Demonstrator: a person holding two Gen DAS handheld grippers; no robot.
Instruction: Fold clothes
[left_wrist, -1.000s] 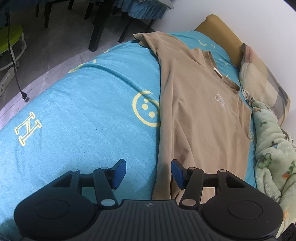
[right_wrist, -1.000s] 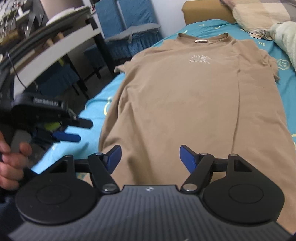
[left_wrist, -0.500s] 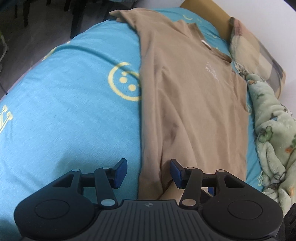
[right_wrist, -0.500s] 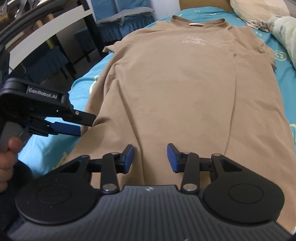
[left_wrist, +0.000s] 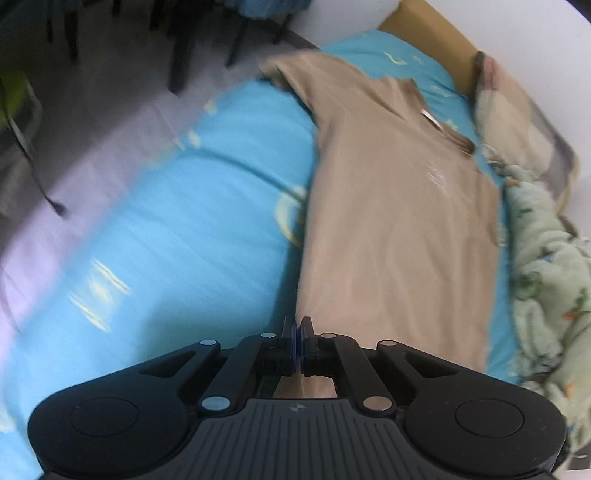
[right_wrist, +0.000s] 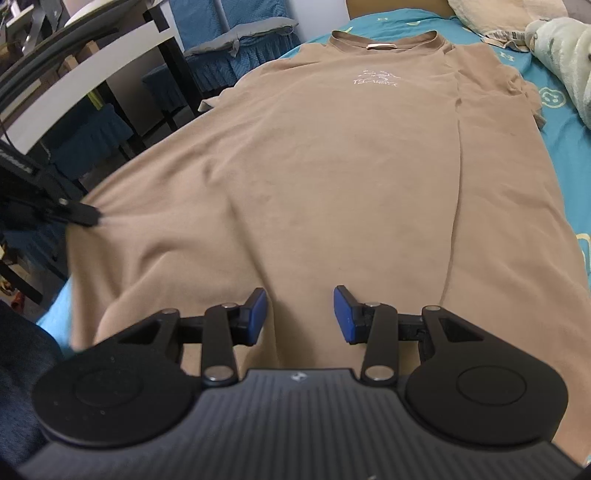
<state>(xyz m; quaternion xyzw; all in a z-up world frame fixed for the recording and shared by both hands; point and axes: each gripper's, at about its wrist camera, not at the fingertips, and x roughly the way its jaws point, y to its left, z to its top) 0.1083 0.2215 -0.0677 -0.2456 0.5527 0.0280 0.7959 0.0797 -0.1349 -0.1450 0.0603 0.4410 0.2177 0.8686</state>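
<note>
A tan T-shirt lies lengthwise on the bed, collar at the far end. My left gripper is shut on the shirt's bottom left edge; cloth shows under its closed blue pads. In the right wrist view the shirt fills the frame, and the left gripper pinches its left edge, which is pulled taut and raised there. My right gripper stands open just above the cloth near the hem, nothing between its fingers.
The bed has a blue patterned sheet. A green fleece blanket and a plaid pillow lie along the shirt's right side. Chairs with blue covers and a dark table frame stand left of the bed.
My left gripper closed on the shirt's left edge and lifted it; its view is now blurred by motion. The right gripper narrowed from a second ago and has stayed over the hem since.
</note>
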